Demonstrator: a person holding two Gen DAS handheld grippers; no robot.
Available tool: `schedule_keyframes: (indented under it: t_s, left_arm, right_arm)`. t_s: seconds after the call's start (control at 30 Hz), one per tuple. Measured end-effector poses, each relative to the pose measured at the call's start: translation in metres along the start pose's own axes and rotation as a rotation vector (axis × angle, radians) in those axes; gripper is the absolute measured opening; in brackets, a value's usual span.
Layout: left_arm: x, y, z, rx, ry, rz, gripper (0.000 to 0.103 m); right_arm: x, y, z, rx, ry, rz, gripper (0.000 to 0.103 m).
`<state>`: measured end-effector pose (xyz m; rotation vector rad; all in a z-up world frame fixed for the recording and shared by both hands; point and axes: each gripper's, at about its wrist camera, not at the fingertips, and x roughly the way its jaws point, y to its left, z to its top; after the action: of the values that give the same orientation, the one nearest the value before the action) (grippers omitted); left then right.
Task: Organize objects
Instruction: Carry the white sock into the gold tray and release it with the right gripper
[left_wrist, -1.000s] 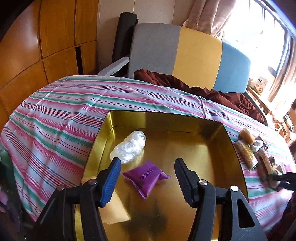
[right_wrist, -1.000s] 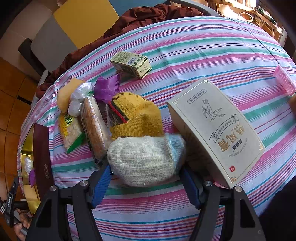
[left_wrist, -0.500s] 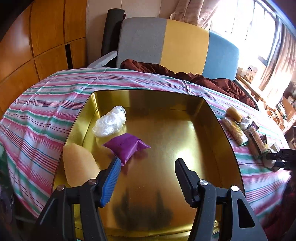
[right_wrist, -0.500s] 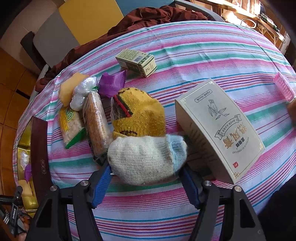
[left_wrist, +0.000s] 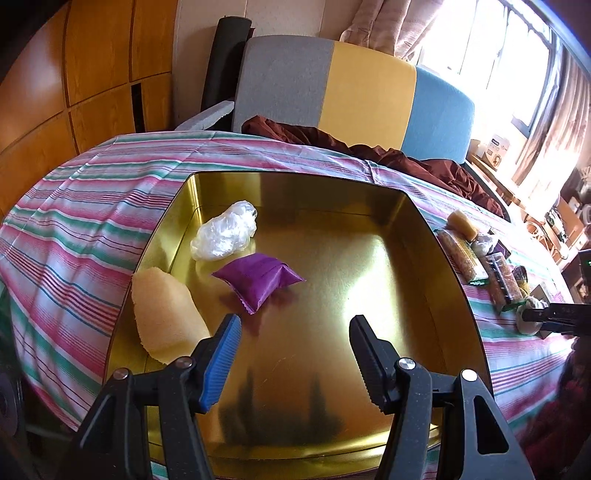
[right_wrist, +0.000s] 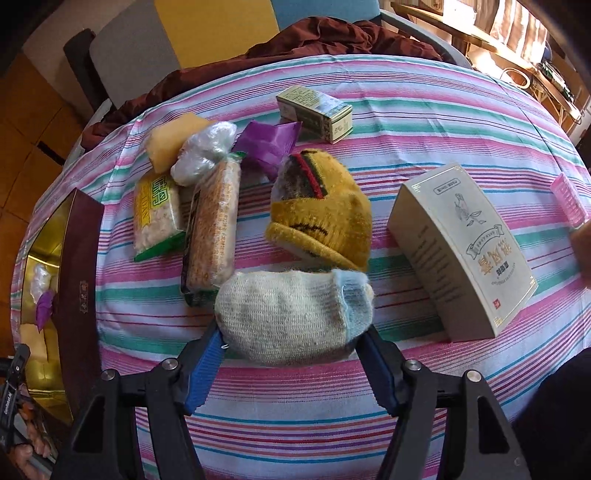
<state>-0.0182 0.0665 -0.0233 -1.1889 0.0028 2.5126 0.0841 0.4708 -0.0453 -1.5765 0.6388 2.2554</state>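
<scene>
A gold tin tray (left_wrist: 436, 258) lies on the striped tablecloth. In it are a purple packet (left_wrist: 258, 277), a clear plastic-wrapped lump (left_wrist: 225, 230) and a yellow sponge (left_wrist: 162, 314) leaning on its left wall. My left gripper (left_wrist: 293, 336) is open and empty above the tray's near half. My right gripper (right_wrist: 291, 347) is open, its fingers on either side of a rolled white sock (right_wrist: 291, 317) on the cloth. A yellow sock (right_wrist: 325, 214) lies just beyond it.
Right of the tray lie two snack packs (right_wrist: 214, 229), a sponge (right_wrist: 173, 140), a plastic lump (right_wrist: 203, 151), a purple packet (right_wrist: 269, 142), a small green box (right_wrist: 314, 112), a large tea box (right_wrist: 465, 247) and a pink item (right_wrist: 567, 199). A sofa (left_wrist: 332, 88) stands behind the table.
My left gripper has drawn back and up from the purple packet, bringing the sponge and whole tray into view. My right gripper has stayed around the white sock, rising slightly.
</scene>
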Motion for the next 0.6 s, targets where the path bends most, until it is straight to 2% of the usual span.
schedule_keyframes:
  t_s: [0.3,0.5,0.6]
  left_arm:
    - [-0.008,0.011,0.001,-0.017,-0.025,0.005,0.064]
    - [-0.016,0.023,0.003,-0.036,-0.051,0.020,0.065]
    - [-0.022,0.031,0.005,-0.050,-0.069,0.034,0.065]
  right_arm:
    - [-0.021,0.070,-0.027,-0.200,-0.066,0.126,0.070]
    - [-0.044,0.156,-0.036,-0.381,-0.122,0.288,0.070]
    - [-0.043,0.206,-0.043,-0.479,-0.121,0.337,0.070]
